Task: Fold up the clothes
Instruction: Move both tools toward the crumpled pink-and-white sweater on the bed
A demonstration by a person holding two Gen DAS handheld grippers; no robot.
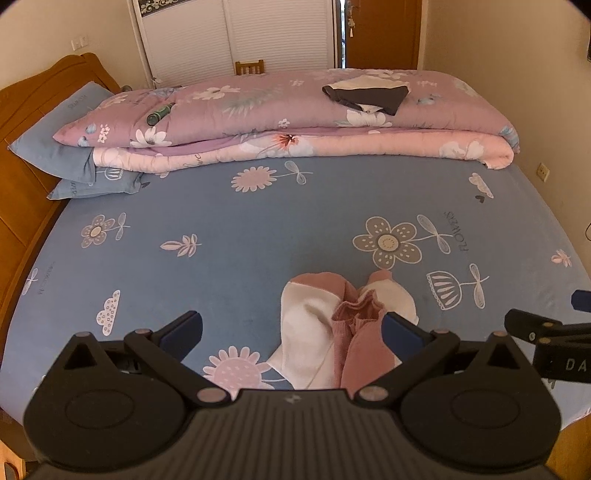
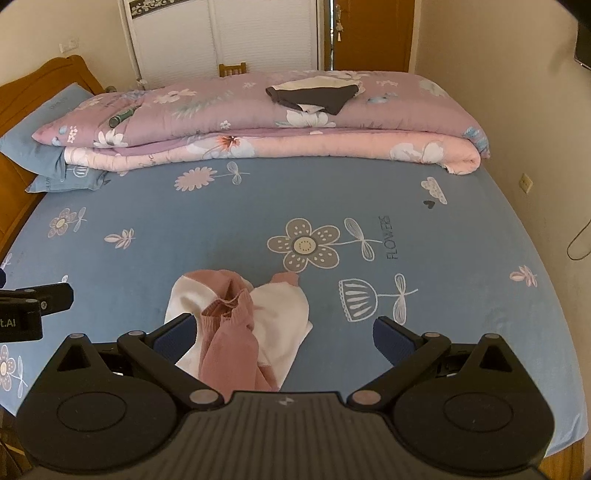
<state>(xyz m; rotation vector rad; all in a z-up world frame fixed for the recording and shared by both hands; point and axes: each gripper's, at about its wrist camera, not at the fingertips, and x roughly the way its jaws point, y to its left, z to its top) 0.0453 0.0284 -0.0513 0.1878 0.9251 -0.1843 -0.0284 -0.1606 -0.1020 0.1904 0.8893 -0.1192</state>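
— Grippers first. State of left gripper [image 1: 291, 332]?

— Spread wide, holding nothing. Hovering low over the bed's near edge. Right-hand blue pad [image 1: 397, 334] against or just over the pink part of the garment; contact not determinable.

— Right gripper [image 2: 282, 338]?

— Likewise spread wide, empty. Left-hand pad [image 2: 173, 338] at the garment's near left edge, partly covered by the cloth in the right wrist view; right-hand pad clear of it, over bare sheet. Tip of each gripper visible at the edge of the other's view.

— Location of the task item?

— Pink and white garment [image 2: 240, 325], crumpled, lying on the blue bed sheet [image 2: 443, 280] near the front edge. Gathered pink elastic opening uppermost at centre, white panels to either side, pink sleeve or leg trailing toward the cameras. Unfolded.

— Beyond that?

— Open sheet, printed with flowers, clouds and the word "FLOWERS". Large grey flower print [image 2: 304, 245] just behind the garment, to its right.

— Far side?

— Folded pink floral quilt [image 2: 258, 122] laid across the width of the bed. On top: dark and cream clothing [image 2: 314, 94] toward the right, dark green cylindrical object [image 2: 120, 117] toward the left; identity unclear. Blue pillows [image 1: 70, 162] tucked under the quilt's left end, against a wooden headboard [image 1: 33, 96]. Behind: white louvred wardrobe [image 1: 236, 33], wooden chair back, wooden door.
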